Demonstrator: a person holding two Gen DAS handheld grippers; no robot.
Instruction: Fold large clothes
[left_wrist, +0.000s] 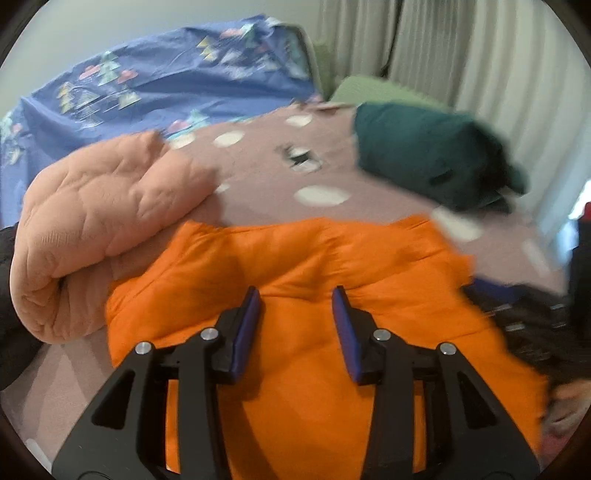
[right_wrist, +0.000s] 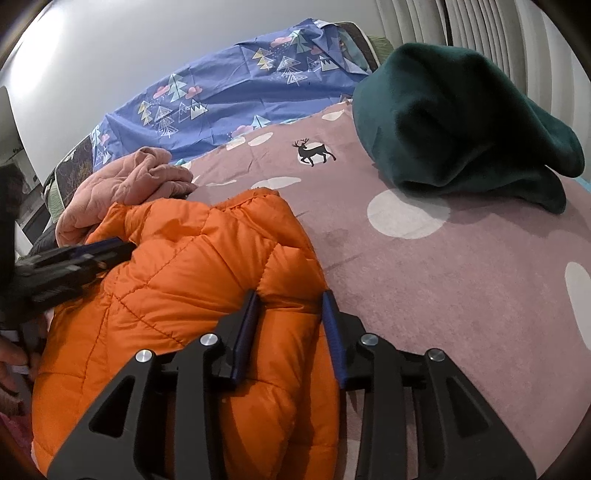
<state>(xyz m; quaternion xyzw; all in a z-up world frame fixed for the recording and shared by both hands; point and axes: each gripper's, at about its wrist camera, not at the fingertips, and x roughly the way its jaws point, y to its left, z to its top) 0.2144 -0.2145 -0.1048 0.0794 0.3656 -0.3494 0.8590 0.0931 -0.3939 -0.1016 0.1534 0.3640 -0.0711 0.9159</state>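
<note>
An orange puffer jacket (left_wrist: 295, 258) lies bunched on the mauve dotted bed sheet (left_wrist: 266, 170). My left gripper (left_wrist: 295, 295) hovers over its middle with the jaws apart and nothing pinched between the pads. In the right wrist view my right gripper (right_wrist: 290, 297) straddles the right edge of the orange jacket (right_wrist: 184, 277). A puffy fold fills the gap and both pads press on it. The left gripper (right_wrist: 110, 245) shows there at the jacket's far left side. The right gripper (left_wrist: 524, 317) is a dark blur at the right of the left wrist view.
A folded dark green garment (right_wrist: 461, 122) sits at the back right of the sheet (right_wrist: 443, 295). A pink quilted garment (left_wrist: 103, 221) lies left of the jacket. A blue patterned duvet (left_wrist: 166, 85) is heaped behind, and pale curtains (left_wrist: 443, 48) hang at the right.
</note>
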